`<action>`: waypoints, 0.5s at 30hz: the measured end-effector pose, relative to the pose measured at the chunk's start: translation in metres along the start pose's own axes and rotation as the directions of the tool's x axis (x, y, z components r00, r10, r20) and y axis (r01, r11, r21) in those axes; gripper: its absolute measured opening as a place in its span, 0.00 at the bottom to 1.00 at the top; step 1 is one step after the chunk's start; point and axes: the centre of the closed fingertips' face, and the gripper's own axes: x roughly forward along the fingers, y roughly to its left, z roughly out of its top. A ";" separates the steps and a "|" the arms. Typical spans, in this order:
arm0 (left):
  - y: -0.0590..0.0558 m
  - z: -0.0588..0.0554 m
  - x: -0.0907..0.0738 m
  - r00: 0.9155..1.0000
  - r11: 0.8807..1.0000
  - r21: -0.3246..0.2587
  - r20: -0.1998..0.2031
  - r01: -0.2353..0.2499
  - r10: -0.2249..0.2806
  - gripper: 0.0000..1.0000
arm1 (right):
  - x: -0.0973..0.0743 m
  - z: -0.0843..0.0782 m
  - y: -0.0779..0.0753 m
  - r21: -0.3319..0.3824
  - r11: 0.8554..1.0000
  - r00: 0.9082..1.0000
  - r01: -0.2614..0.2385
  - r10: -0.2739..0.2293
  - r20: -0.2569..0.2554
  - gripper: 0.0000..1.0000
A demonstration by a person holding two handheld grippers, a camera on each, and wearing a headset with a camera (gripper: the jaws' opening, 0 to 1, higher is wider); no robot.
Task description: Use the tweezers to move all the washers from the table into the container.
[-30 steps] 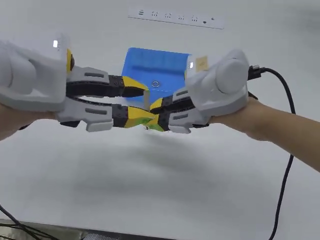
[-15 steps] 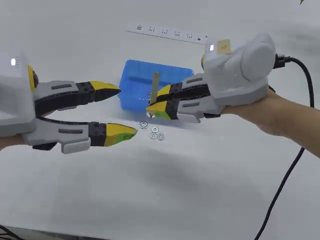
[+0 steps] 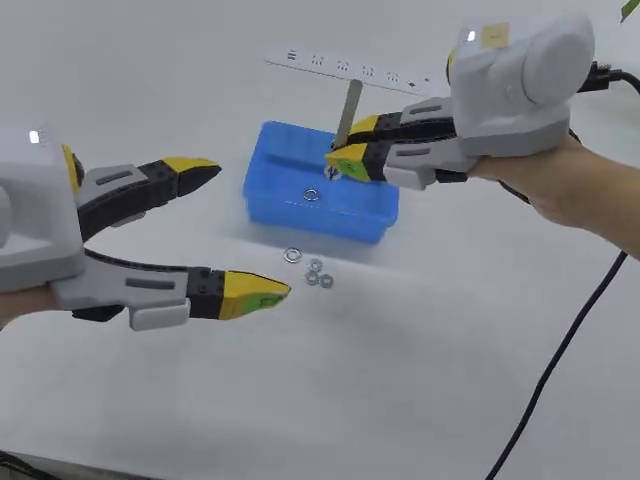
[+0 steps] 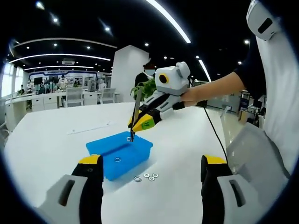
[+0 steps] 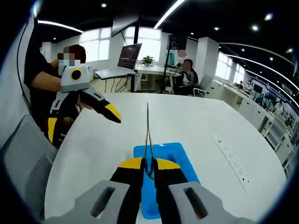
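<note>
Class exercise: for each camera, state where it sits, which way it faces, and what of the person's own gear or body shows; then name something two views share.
Head view: on the headset, looking down at the table; left gripper, right gripper and a forearm show.
Left gripper view: on the left gripper, facing the blue container and right gripper; own jaws spread.
Right gripper view: on the right gripper, facing along the tweezers; own jaws shut on them.
Shared: all show the container.

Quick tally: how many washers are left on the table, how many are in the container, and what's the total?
Washers on the table: 4
Washer in the blue container: 1
At the tweezers tips: too small to tell
Total: 5 washers visible
</note>
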 end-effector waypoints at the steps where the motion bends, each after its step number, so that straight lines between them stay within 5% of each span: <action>1: 0.001 -0.003 -0.001 1.000 1.000 -0.006 -0.007 -0.005 0.005 0.94 | 0.002 -0.003 -0.002 0.003 1.000 1.000 0.001 -0.001 -0.005 0.09; 15: 0.011 -0.020 -0.017 0.997 0.995 -0.073 -0.036 -0.074 0.071 0.94 | 0.041 -0.053 -0.014 0.061 0.998 0.998 -0.017 0.020 -0.052 0.10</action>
